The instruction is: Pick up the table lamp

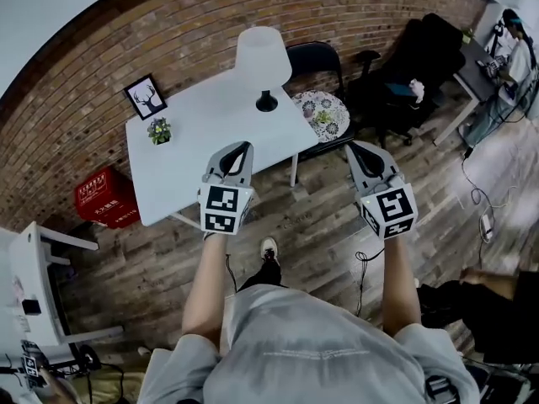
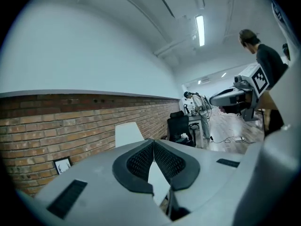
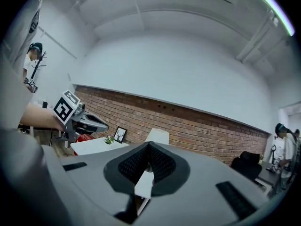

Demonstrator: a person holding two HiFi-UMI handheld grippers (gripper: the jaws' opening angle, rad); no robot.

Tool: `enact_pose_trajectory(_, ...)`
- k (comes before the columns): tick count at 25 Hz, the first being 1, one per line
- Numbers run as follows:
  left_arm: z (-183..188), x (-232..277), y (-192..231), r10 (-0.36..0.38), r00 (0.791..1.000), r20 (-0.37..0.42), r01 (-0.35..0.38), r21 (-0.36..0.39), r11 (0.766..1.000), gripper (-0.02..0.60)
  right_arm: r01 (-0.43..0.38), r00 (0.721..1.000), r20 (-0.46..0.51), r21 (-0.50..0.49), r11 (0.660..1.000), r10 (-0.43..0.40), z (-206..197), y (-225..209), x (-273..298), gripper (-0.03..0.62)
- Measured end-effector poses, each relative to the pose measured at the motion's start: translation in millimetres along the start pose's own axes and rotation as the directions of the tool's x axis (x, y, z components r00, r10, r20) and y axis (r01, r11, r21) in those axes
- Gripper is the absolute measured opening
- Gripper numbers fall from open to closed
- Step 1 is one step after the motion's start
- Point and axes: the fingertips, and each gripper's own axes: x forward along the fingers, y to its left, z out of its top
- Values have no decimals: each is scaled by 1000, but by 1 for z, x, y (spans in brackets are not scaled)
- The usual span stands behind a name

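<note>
The table lamp has a white shade [image 1: 263,53] and a black base [image 1: 267,102], and it stands at the far right corner of the white table [image 1: 194,167]. Its shade also shows in the left gripper view [image 2: 128,133] and in the right gripper view [image 3: 157,135]. My left gripper [image 1: 240,146] hovers over the table's near edge, short of the lamp. Its jaws are shut with nothing between them [image 2: 154,141]. My right gripper [image 1: 354,146] is level with it, off the table's right side over the floor. It is shut and holds nothing [image 3: 149,144].
A framed deer picture [image 1: 145,96] and a small potted plant [image 1: 158,130] sit on the table's left part. Behind the table are a black chair [image 1: 316,57] and a round patterned stool [image 1: 324,114]. A red crate [image 1: 105,199] stands left by the brick wall, and an office chair [image 1: 413,57] right.
</note>
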Motion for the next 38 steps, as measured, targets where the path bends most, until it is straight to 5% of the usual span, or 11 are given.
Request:
enact_pose_trajectory(8,8,86,92,-24,1000,-12,25,43,999,15,-3,1000,-16,-5,1000,2,10,-34,112,0)
enact_pose_trajectory(17,-28,126,135,-41,998,-57,39,-38,999,15,-20,1000,-1,44,999,20,8,-37,166,2)
enact_pose_trajectory(29,-57,167,130,-138,986,-90,128,-101,987,15,-57,996,-61,39,998,59,-10,-35,208,3)
enact_pose_trajectory(38,-90,213,119,-93,991,-99,75,-164,984,58,-102,987,-116,83,991,111,-58,-64,248,17)
